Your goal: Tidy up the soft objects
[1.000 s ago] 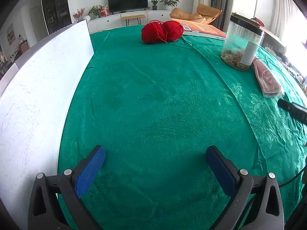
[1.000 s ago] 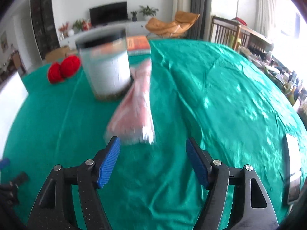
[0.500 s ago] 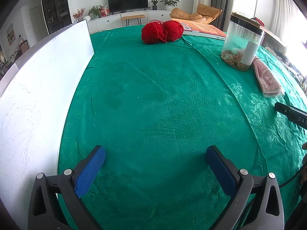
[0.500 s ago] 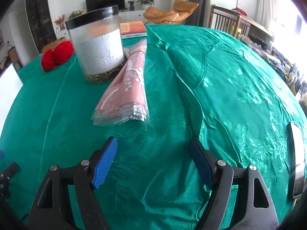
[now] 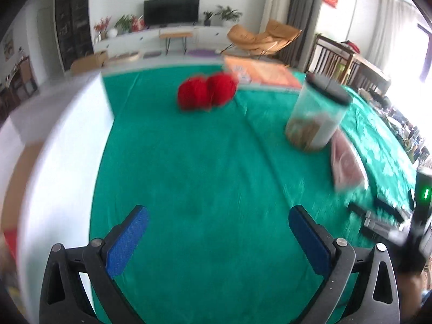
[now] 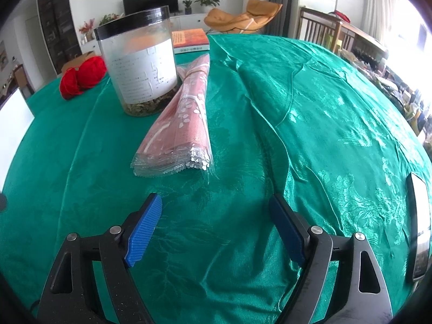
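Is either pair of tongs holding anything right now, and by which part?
Nothing is held. The left tongs and right tongs both stand open over the green patterned tablecloth, with only cloth between their blue pads.

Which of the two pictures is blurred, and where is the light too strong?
Left wrist view: motion blur smears the red yarn balls and the jar; only the left gripper looks sharp. Right wrist view: sharp, the pink packet clearly textured. In both views the window at the right edge is overexposed, and the fisheye lens curves the green tablecloth.
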Tool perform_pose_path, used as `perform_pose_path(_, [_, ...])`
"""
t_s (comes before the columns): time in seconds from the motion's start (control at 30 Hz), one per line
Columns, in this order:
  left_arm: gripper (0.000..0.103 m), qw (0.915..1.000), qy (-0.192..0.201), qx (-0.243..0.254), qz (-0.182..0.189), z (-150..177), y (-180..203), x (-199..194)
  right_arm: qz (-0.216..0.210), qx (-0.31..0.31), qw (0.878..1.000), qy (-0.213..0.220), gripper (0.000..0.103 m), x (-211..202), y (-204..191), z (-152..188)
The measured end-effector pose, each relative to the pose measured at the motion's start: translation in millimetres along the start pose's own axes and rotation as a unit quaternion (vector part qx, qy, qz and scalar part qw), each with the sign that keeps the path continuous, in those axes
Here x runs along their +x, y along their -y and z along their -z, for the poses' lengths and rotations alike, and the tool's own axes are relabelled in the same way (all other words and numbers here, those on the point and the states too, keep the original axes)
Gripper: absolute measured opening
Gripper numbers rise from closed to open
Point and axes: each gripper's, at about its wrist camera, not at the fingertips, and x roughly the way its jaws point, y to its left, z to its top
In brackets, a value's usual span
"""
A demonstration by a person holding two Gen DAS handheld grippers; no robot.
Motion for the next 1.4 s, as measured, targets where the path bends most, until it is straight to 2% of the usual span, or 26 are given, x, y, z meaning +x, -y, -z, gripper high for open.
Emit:
perform_pose_path(0.1, [0.103, 0.9977, -0.028, 0.058, 0.020, -48, 7, 25, 0.000, 0.000, 1.000, 0.000, 0.084, 0, 0, 0])
perform_pose_path(0.23, [0.103, 0.9883, -0.037, 0.147, -0.011, -102, 4, 76, 0.000, 0.000, 1.000, 0.000, 0.084, 0, 0, 0])
perform_pose_path(0.43, [0.103, 0.9894, -0.058, 0.132, -0.019, -153, -19, 135, 0.000, 0.000, 1.000, 0.000, 0.085, 0, -1, 0])
perform_pose_path(0.57, [0.103, 0.9866, -0.089, 0.137, -0.013, -163, -19, 176, -0.002, -0.002, 1.000, -0.001, 0.087, 0, -1, 0])
perform_pose_path(0.67, [0.103, 0.9847, -0.087, 0.150, -0.017, -168, -16, 193, -0.003, -0.003, 1.000, -0.002, 0.087, 1, -1, 0])
perform_pose_path(0.73, [0.103, 0.9856, -0.098, 0.137, -0.010, -170, -20, 206, -0.003, -0.003, 1.000, -0.002, 0.087, 0, -1, 0])
perform_pose_path(0.83, [0.103, 0.9840, -0.135, 0.115, -0.015, -167, -28, 228, -0.003, -0.003, 1.000, -0.002, 0.087, 1, -2, 0])
perform_pose_path(0.97, [0.072, 0.9925, -0.100, 0.070, 0.001, -168, -40, 217, -0.003, -0.003, 1.000, -0.002, 0.087, 1, -2, 1])
perform_pose_path(1.03, [0.065, 0.9941, -0.088, 0.062, 0.007, -165, -43, 209, -0.003, -0.002, 1.000, -0.002, 0.087, 0, -2, 0])
perform_pose_path(1.17, [0.064, 0.9961, -0.073, 0.046, 0.018, -150, -48, 184, -0.002, -0.002, 1.000, -0.002, 0.087, 0, -2, 1])
perform_pose_path(1.3, [0.064, 0.9964, -0.077, -0.003, 0.034, -134, -64, 152, -0.012, -0.003, 1.000, -0.007, 0.087, -1, 0, 1])
perform_pose_path(1.37, [0.064, 0.9956, -0.077, -0.019, 0.049, -127, -68, 134, -0.044, 0.023, 0.999, -0.016, 0.086, -7, 8, 2])
perform_pose_path(1.4, [0.064, 0.9954, -0.075, -0.020, 0.056, -126, -71, 124, -0.081, 0.055, 0.995, -0.015, 0.086, -15, 16, 5])
